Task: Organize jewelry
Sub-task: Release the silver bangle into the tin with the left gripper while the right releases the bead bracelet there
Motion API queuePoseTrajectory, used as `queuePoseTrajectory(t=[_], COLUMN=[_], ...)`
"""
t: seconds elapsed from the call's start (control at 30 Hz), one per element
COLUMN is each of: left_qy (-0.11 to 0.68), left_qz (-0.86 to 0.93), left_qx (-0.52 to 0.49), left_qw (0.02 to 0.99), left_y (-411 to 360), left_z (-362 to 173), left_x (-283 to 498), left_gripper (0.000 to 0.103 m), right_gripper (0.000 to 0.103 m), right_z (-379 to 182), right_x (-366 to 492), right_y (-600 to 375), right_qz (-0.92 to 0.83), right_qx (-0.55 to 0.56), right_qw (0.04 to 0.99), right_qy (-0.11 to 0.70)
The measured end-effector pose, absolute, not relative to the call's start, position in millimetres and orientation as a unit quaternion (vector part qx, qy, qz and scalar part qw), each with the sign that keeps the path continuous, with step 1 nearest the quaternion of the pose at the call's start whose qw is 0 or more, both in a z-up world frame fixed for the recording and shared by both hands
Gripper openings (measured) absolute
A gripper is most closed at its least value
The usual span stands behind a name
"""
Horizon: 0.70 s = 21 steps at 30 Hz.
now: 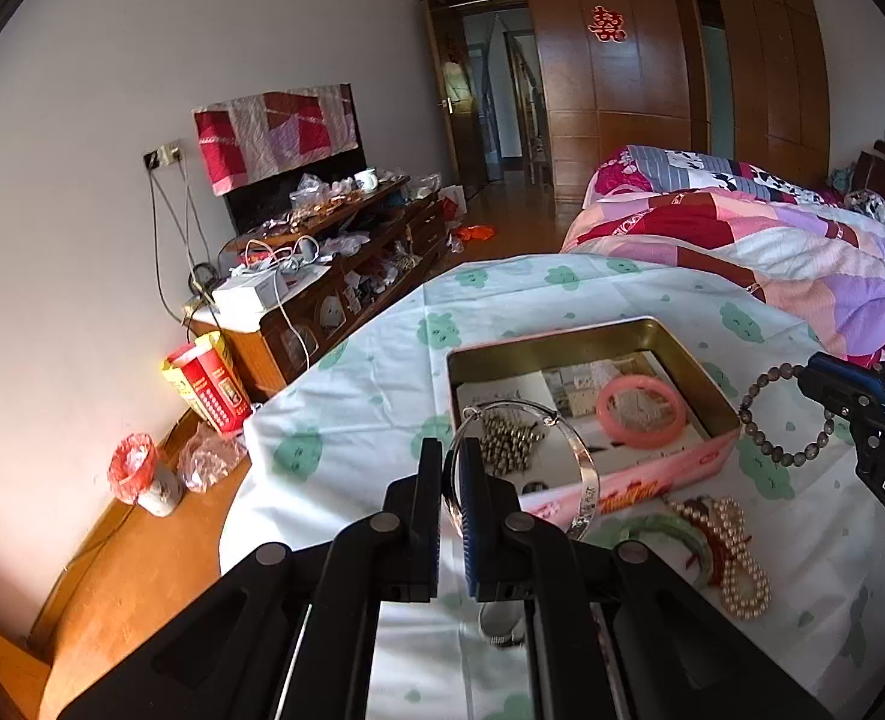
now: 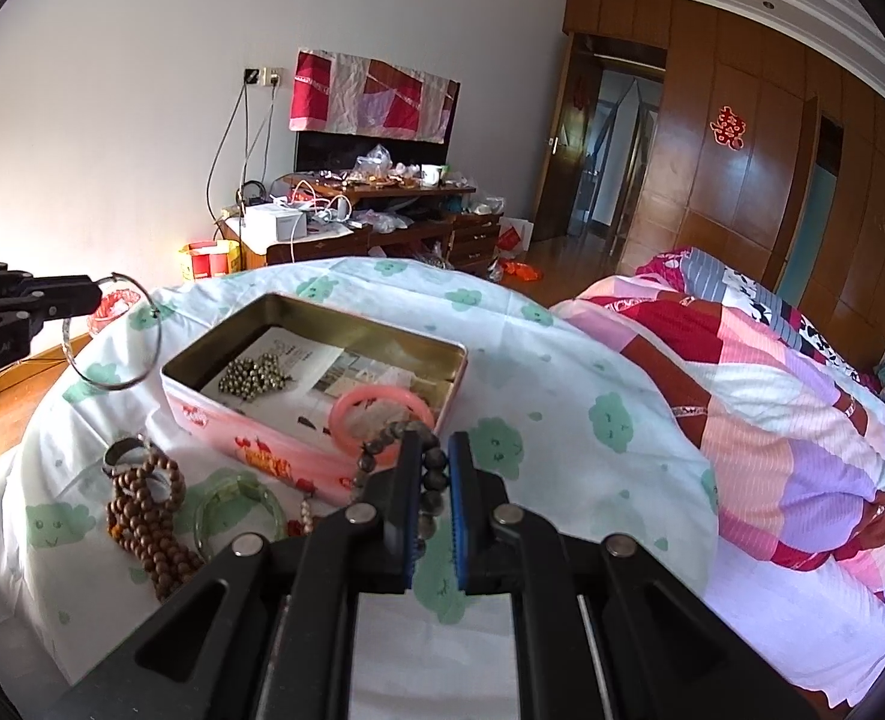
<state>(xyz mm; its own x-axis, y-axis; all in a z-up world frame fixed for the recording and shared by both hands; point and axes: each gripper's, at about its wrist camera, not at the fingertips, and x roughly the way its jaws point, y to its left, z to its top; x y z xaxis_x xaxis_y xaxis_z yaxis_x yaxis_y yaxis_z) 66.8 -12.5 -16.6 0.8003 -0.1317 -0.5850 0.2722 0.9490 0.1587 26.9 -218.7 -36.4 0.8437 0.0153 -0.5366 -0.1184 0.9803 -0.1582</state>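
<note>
Pinched thin in my left gripper (image 1: 449, 474), nearly shut, a silver bangle (image 1: 562, 450) hangs over the pink tin's (image 1: 652, 474) near corner. My right gripper (image 2: 429, 468) clamps a grey bead bracelet (image 1: 784, 414) beside the tin's near wall. Either could twist loose and drop on the sheet (image 2: 562, 360), outside the tin.

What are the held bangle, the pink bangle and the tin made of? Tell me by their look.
Held bangle in the left gripper: probably silver-toned metal; thin, mirror-bright band.
Pink bangle: looks like jade-style stone, glass or resin; smooth, glossy, slightly translucent; cannot tell which.
Tin: sheet metal; dull gold inner walls with a rolled rim, pink printed outside.
</note>
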Motion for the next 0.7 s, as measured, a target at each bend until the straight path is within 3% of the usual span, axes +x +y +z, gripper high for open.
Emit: queuePoseTrajectory(t=[0.7], left_qy=[0.309], left_qz=[-0.106], left_qx=[0.173], left_qw=[0.929], left_y=[-51], left_z=[-21], left_x=[139], left_gripper=[0.005], right_gripper=[0.010], right_z=[-26], right_x=[91], right_y=[-201], right_qz=[0.057], right_qx=[-0.102], right_qw=[0.953], right_qy=[0.279])
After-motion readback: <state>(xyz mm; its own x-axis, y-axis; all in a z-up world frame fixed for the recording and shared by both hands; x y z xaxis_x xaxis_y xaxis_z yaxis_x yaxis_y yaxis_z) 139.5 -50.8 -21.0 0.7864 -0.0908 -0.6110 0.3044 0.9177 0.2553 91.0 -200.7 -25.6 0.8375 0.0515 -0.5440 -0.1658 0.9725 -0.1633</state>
